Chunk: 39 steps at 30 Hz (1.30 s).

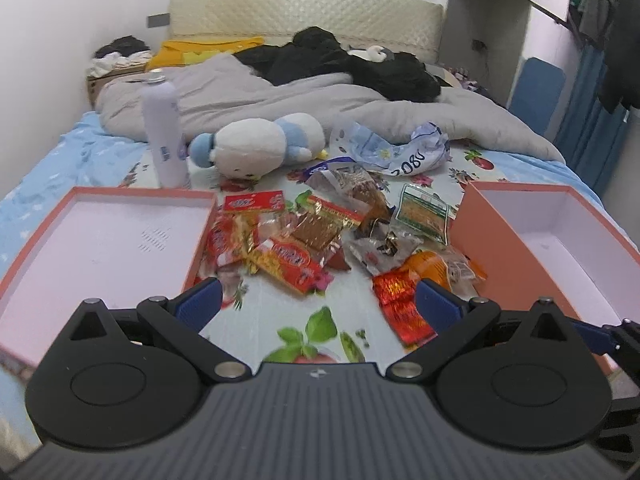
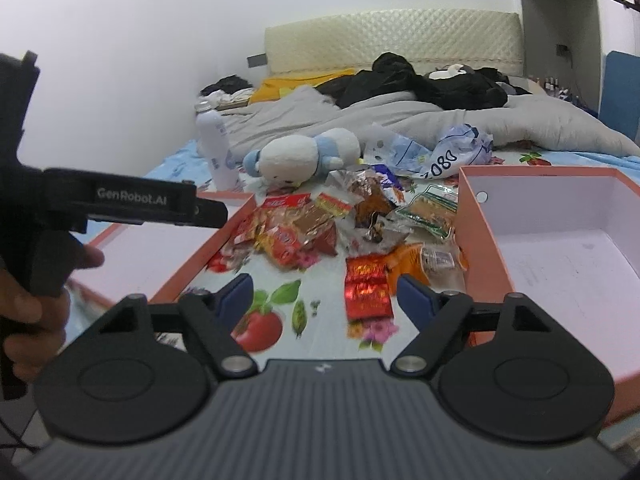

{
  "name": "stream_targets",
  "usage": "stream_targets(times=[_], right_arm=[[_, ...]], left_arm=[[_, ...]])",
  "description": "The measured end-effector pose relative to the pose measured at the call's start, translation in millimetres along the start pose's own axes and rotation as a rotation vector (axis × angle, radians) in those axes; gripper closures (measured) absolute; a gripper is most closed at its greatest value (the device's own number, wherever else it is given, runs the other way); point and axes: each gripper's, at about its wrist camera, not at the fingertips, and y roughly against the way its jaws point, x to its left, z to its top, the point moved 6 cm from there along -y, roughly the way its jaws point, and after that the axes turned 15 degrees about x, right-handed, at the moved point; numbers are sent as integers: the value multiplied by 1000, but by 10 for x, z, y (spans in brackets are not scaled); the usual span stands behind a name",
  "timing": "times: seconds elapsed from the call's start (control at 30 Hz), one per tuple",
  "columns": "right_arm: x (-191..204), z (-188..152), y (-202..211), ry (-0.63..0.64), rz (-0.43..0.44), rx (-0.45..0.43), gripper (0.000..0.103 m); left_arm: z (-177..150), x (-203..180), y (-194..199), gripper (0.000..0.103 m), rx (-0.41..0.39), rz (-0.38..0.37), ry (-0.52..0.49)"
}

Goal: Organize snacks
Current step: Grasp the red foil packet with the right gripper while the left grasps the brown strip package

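A pile of snack packets (image 1: 320, 236) lies on the flowered bed sheet between two orange boxes with white insides: a shallow one on the left (image 1: 100, 240) and a deeper one on the right (image 1: 560, 232). A shiny red packet (image 1: 402, 308) and an orange packet (image 1: 436, 266) lie nearest. My left gripper (image 1: 318, 300) is open and empty, above the sheet before the pile. My right gripper (image 2: 326, 300) is open and empty, with the red packet (image 2: 368, 290) between its fingers' line. The pile (image 2: 320, 224), left box (image 2: 160, 248) and right box (image 2: 560, 248) show there too.
A white and blue plush toy (image 1: 260, 148), a white bottle (image 1: 162, 132) and crumpled plastic bags (image 1: 400, 148) lie behind the pile. A grey duvet (image 1: 320, 100) and dark clothes (image 1: 352, 64) cover the far bed. My left hand-held gripper body (image 2: 100, 200) shows at left.
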Motion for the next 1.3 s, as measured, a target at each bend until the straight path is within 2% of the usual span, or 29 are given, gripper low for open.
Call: stream_targets(times=[0.1,0.27,0.43,0.6,0.73,0.93,1.03,1.07,1.1,1.13,1.3], right_arm=[[-42,73,-227,2,-24,-14,18],[-149,162,-658,21,-49,33,18],[-247,257,-1035,14,-30,83,19],[-313,331,-1444,28,-55,148,35],[-335,349,-1695,51,-68,185,39],[-359,321,-1907,92,-133,219,41],[-365,284,-1987,98,-118,241,41],[-365,275,-2006,96,-106,247,42],[-360,263,-2019,91,-94,254,48],[-355,257,-2009,86,-89,252,47],[-332,266,-1931,75,-69,242,47]], left_arm=[[175,84,-277,0,19,-22,-3],[376,185,-701,1,43,-42,-32],[563,200,-1146,1,75,-76,-87],[733,130,-1658,1,126,-85,-176],[838,102,-2001,2,148,-81,-238],[930,101,-2397,16,183,-104,-294],[873,76,-2528,21,206,-116,-311],[856,68,-2543,26,208,-128,-309],[848,61,-2553,34,207,-133,-306],[847,50,-2549,37,203,-134,-303],[775,-16,-2509,46,204,-114,-309]])
